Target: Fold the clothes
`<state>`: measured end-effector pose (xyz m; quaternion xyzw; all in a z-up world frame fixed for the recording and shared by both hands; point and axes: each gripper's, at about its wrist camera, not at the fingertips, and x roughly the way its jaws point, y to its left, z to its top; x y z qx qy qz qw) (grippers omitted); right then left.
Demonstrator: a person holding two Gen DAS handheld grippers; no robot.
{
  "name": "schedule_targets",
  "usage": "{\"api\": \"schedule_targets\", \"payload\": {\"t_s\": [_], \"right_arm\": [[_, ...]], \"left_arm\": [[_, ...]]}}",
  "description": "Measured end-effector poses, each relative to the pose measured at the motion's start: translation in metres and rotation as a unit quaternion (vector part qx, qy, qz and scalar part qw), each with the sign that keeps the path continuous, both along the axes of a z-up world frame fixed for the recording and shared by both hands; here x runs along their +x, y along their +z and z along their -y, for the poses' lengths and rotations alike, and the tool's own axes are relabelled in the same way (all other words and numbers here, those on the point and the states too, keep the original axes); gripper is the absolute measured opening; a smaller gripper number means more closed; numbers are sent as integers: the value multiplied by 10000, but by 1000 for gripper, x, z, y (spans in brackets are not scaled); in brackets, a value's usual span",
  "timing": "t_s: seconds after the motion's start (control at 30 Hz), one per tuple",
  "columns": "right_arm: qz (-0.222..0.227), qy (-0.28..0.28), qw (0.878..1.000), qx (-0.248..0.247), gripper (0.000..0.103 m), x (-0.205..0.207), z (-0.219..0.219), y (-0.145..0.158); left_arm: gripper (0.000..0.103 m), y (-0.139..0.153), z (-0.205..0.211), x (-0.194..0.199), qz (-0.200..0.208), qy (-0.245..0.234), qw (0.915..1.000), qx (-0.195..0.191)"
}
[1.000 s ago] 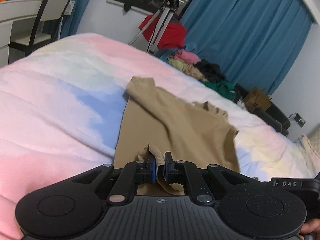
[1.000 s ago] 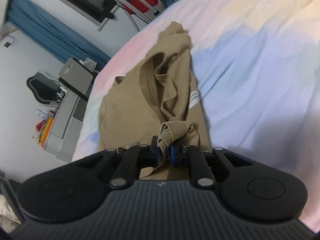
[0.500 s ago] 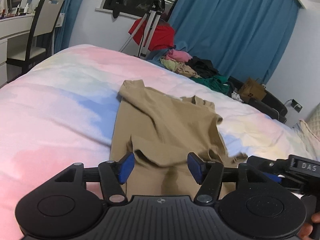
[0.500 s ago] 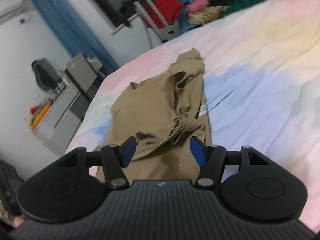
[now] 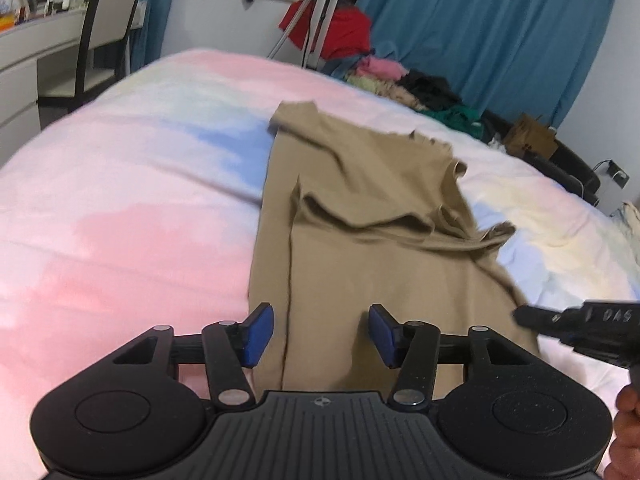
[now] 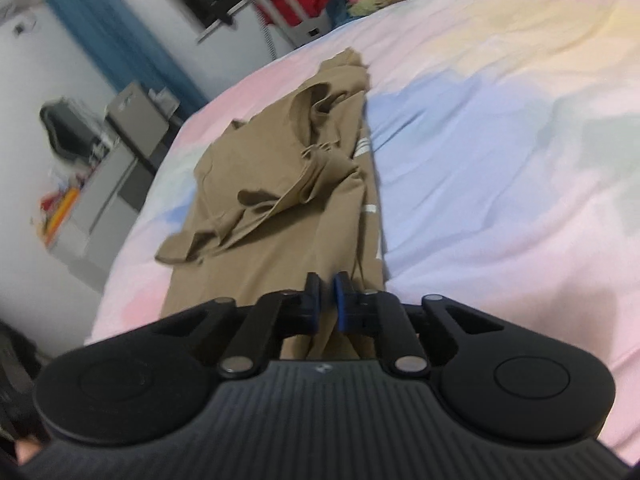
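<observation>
Tan T-shirt [image 5: 372, 240], partly folded lengthwise, lying on the bed [image 5: 120, 208] directly ahead of both hand-held grippers. In the left wrist view its long folded edge runs away from the left hand-held gripper [image 5: 321, 334], a sleeve lies across the body of the garment, and rumpled cloth gathers toward the far right side. In the right wrist view the same shirt [image 6: 280, 184] shows bunched folds at its middle and white stripes [image 6: 362, 148] along its right edge.

Left hand-held gripper: blue pads [image 5: 260, 332] spread apart and closing, with the near hem of the shirt lying flat below and between them; the pads press on nothing. Right hand-held gripper [image 6: 325, 300]: pads pressed together just above the near end of the shirt; whether a fold of cloth is caught between them cannot be told. In the left wrist view its black body [image 5: 580, 328] appears just right of the left tool, with part of a hand [image 5: 628, 440] at the lower right corner.

Bedcover: pastel pink, blue and yellow patches, extending on both sides of the shirt. Beyond the bed's far edge: a heap of mixed clothes [image 5: 404, 84], a tripod [image 5: 316, 12] draped with a red garment [image 5: 340, 32], and blue curtains [image 5: 500, 28]. Far left of the left tool: a chair [image 5: 108, 40] drawn up to a white desk [image 5: 24, 68]. The right wrist view is blurred toward its edges.
</observation>
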<state>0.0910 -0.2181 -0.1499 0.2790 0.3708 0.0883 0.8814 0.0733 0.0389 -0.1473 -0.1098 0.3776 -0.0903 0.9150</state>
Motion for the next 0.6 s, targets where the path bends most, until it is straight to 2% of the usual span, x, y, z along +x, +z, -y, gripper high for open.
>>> {"api": "schedule_targets", "payload": {"t_s": [0.03, 0.1, 0.17, 0.23, 0.4, 0.47, 0.57, 0.6], "right_arm": [[45, -72, 10000, 2, 5, -1, 2, 2], [124, -172, 9997, -73, 5, -3, 7, 5], [182, -254, 9994, -146, 4, -4, 11, 7], [161, -331, 9993, -75, 4, -3, 18, 6], [97, -390, 9991, 98, 4, -2, 30, 2], [96, -414, 9990, 147, 7, -3, 31, 2], [22, -285, 9990, 335, 8, -2, 32, 2], [-14, -212, 9988, 451, 8, -2, 32, 1]], "left_arm": [[48, -2, -1, 0, -50, 17, 10000, -17], [34, -3, -5, 0, -72, 72, 9999, -133], [15, -2, -9, -1, -74, 114, 9996, -266], [7, 2, -12, -3, -3, 150, 9994, -304], [4, 14, -22, -10, 159, 269, 9981, -537], [1, 18, -22, -14, 212, 360, 9981, -451], [1, 19, -20, -16, 246, 522, 9983, -99], [1, 18, -22, -15, 208, 536, 9983, -135]]}}
